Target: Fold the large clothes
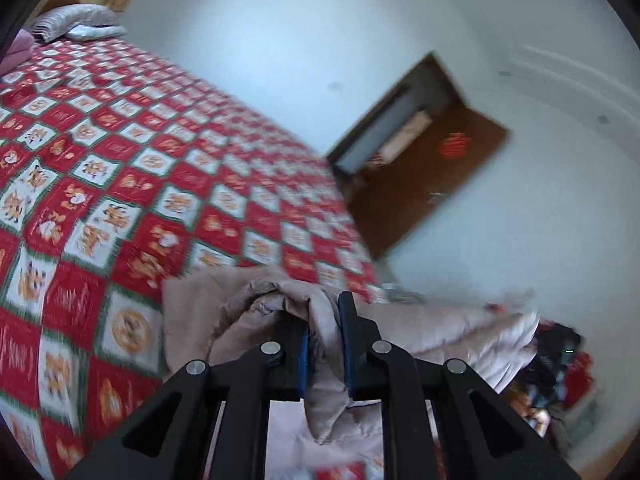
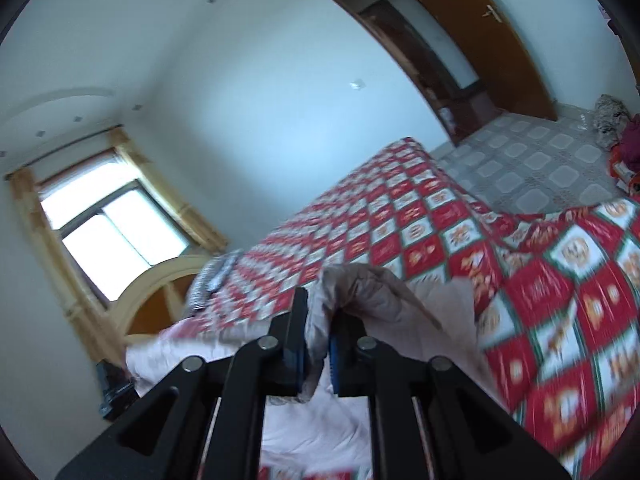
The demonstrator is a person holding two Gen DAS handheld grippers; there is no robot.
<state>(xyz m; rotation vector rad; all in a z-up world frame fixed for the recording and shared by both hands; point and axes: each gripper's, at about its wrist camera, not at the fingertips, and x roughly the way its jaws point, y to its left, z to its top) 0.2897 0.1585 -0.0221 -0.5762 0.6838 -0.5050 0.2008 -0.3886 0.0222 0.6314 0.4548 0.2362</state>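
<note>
A large pale beige padded garment (image 1: 432, 328) hangs over the bed with the red and white patterned quilt (image 1: 120, 168). My left gripper (image 1: 325, 320) is shut on a bunched fold of the garment, which drapes between and below the fingers. In the right wrist view the same garment (image 2: 384, 296) is bunched, and my right gripper (image 2: 320, 320) is shut on another fold of it, held above the quilt (image 2: 540, 280). Both views are tilted and blurred.
Grey striped pillows (image 1: 76, 26) lie at the bed's head by a wooden headboard (image 2: 160, 292). A brown door (image 1: 432, 184) stands open in the white wall. A window (image 2: 116, 236), tiled floor (image 2: 532, 160) and a heap of clothes (image 2: 616, 132) also show.
</note>
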